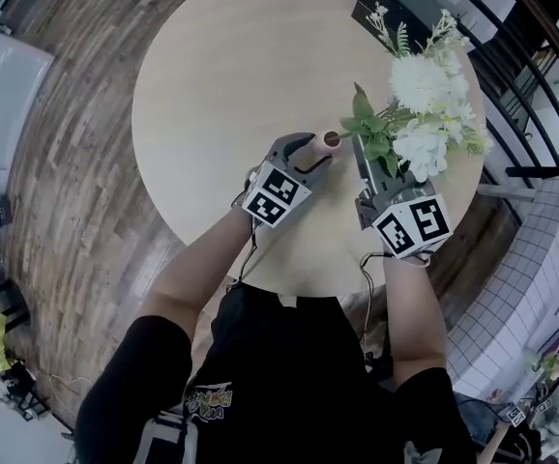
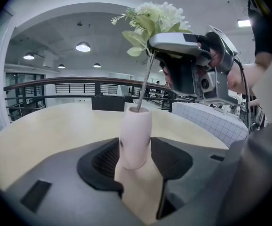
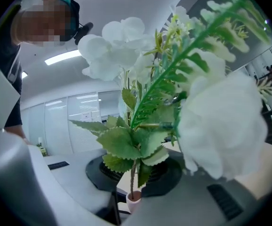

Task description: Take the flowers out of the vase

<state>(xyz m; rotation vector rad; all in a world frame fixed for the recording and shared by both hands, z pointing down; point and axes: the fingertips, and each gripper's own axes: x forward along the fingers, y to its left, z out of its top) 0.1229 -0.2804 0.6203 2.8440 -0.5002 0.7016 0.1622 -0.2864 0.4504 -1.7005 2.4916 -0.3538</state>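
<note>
A small pale pink vase (image 2: 136,135) stands upright on the round wooden table (image 1: 221,75), with my left gripper (image 2: 136,149) shut on its body from both sides. In the head view the vase (image 1: 332,139) shows only as a small brown mouth at the left gripper's (image 1: 320,148) tip. A bunch of white flowers (image 1: 425,104) with green leaves rises on a thin stem (image 2: 144,86) whose lower end is still inside the vase mouth. My right gripper (image 1: 368,158) is shut on the stem (image 3: 132,175) just under the leaves, level, above the vase (image 3: 134,199).
A black box (image 1: 396,13) sits at the table's far edge, behind the flowers. Beyond the table's right edge run a dark railing (image 1: 541,56) and a white tiled surface (image 1: 541,259). Wooden floor (image 1: 67,162) lies to the left.
</note>
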